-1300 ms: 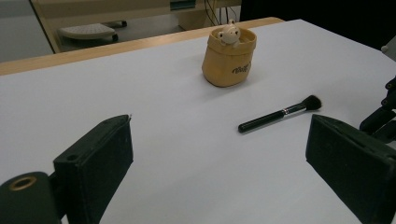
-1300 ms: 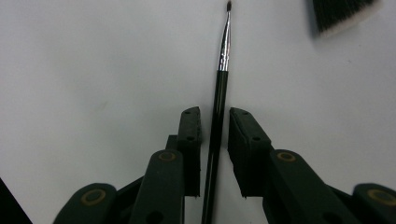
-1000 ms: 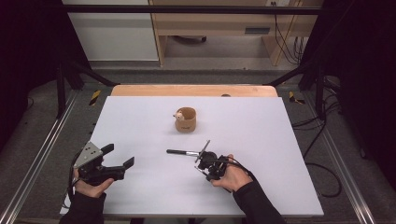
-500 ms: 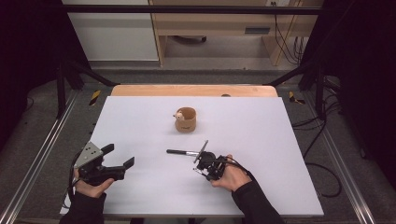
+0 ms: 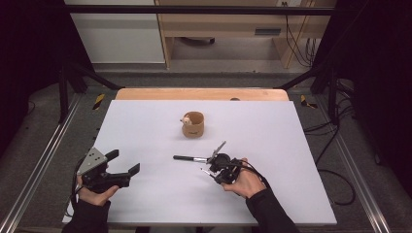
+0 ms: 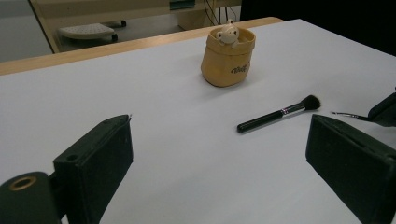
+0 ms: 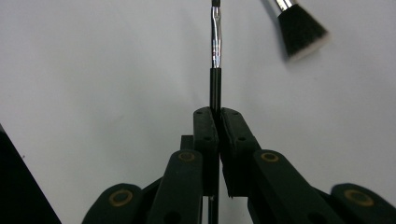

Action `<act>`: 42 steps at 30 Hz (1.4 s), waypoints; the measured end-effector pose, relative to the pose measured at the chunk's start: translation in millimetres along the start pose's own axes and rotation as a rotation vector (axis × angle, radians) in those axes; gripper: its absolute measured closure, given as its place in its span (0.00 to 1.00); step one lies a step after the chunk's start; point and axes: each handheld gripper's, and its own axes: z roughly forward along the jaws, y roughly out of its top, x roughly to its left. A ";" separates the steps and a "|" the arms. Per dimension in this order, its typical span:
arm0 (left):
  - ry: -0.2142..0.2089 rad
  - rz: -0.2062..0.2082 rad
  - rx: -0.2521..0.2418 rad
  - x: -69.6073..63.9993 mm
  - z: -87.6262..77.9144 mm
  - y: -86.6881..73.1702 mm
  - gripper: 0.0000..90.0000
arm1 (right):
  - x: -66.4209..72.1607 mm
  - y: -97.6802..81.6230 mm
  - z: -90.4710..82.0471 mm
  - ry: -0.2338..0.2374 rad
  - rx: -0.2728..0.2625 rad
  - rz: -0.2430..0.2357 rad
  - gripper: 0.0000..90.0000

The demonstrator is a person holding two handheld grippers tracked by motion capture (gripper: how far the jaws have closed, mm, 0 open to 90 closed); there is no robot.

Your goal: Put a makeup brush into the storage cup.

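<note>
One thin brush (image 7: 215, 51), black handle, silver ferrule, clamped in right tongs (image 7: 216, 114)

Cup (image 5: 194, 124) at table's (image 5: 301, 145) centre, toward twelve o'clock; large brush (image 5: 192, 158) just at its six; thin brush (image 7: 215, 51) clamped in right gripper (image 5: 219, 167), five o'clock.

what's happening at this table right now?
A person works two handheld grippers over a white table. The right gripper has its fingers shut on a thin brush. A thicker makeup brush lies beside it. The left gripper rests open, apart from them. A tan cup with a small bear figure stands beyond.
</note>
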 end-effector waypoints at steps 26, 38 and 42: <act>-0.024 -0.001 0.006 -10.3 5.9 1.2 0.07 | -15.2 -21.6 -40.8 0.008 -0.440 0.089 0.95; -0.050 -0.017 0.005 -23.6 13.5 3.4 0.08 | -20.6 -36.1 -42.1 0.020 -0.577 0.125 0.95; -0.061 -0.021 0.002 -29.3 16.2 5.0 0.08 | -19.9 -39.5 -42.4 0.024 -0.617 0.135 0.95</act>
